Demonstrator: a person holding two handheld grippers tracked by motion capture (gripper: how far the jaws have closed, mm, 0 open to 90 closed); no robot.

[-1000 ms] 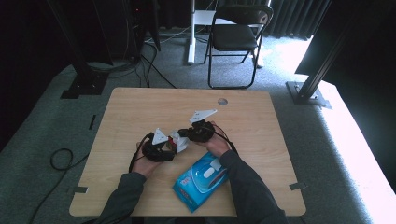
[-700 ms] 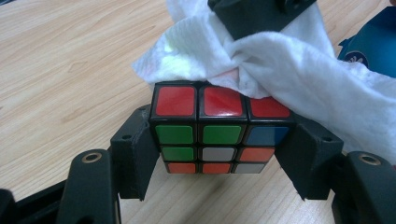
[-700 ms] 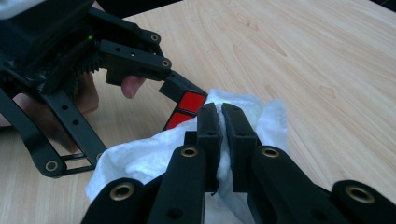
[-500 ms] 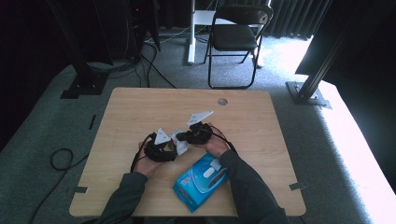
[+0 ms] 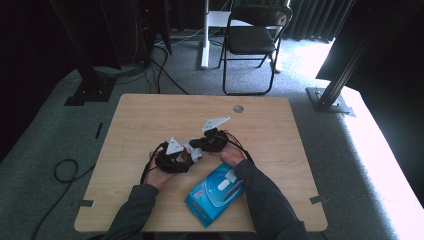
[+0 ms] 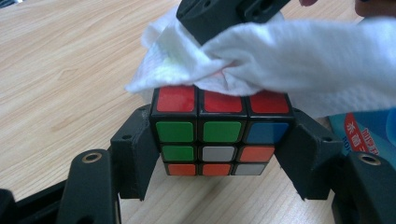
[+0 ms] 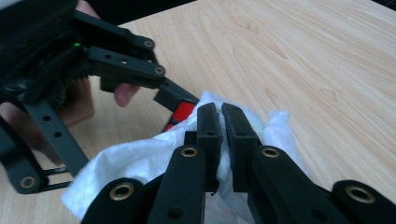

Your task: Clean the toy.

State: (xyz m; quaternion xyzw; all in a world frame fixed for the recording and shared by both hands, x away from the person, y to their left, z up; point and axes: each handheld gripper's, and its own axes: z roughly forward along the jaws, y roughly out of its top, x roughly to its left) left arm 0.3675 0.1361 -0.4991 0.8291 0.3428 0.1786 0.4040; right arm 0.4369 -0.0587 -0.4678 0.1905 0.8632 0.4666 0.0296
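A scrambled puzzle cube sits clamped between the two black jaws of my left gripper, red row on top, just above the wooden table. A white wet wipe lies draped over the cube's top face. My right gripper is shut on that wipe, jaws nearly touching, and presses it onto the cube from above. In the high view both grippers meet at the table's middle, left gripper beside right gripper, with the wipe between them.
A blue pack of wet wipes lies near the table's front edge, under the person's right forearm. A small round hole marks the table's far side. A folding chair stands on the carpet beyond the table.
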